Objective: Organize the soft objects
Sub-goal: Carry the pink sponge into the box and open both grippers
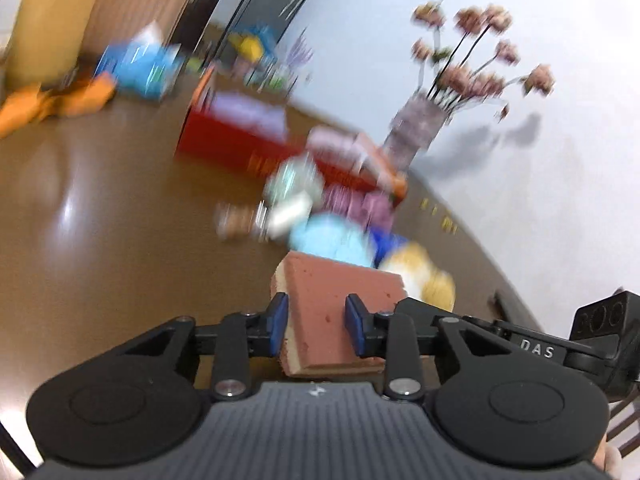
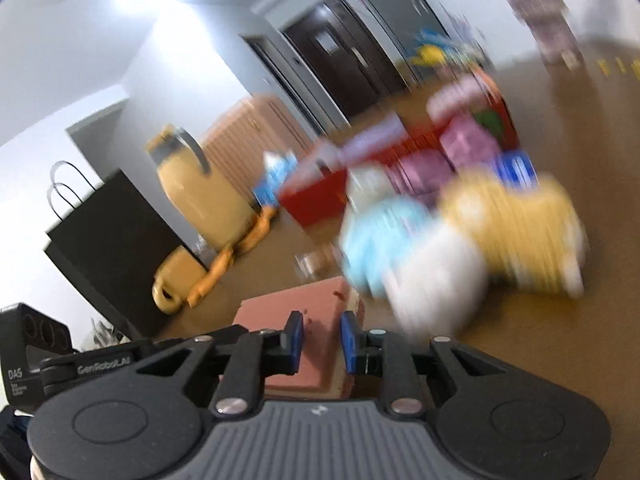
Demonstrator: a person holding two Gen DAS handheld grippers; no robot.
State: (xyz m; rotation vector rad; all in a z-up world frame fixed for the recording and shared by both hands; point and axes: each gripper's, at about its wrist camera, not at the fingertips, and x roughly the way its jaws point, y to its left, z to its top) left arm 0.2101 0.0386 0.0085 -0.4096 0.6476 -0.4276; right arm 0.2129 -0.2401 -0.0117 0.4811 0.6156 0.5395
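Observation:
Both views are blurred. In the left wrist view my left gripper (image 1: 317,320) is shut on a pink sponge block (image 1: 332,280) with a cream layer, tilted over the brown table (image 1: 100,220). In the right wrist view my right gripper (image 2: 322,338) is shut on a pink sponge block (image 2: 296,300) too; I cannot tell whether it is the same block. Just beyond lies a heap of soft toys: a light blue one (image 1: 332,240) (image 2: 380,236), a yellow one (image 1: 424,272) (image 2: 516,228) and a white one (image 2: 436,280).
An open red box (image 1: 232,140) (image 2: 316,196) holding pink and purple items stands behind the toys. A vase of dried flowers (image 1: 416,128) is by the white wall. A black paper bag (image 2: 108,240) and a yellow jug (image 2: 196,196) stand at the table's far side.

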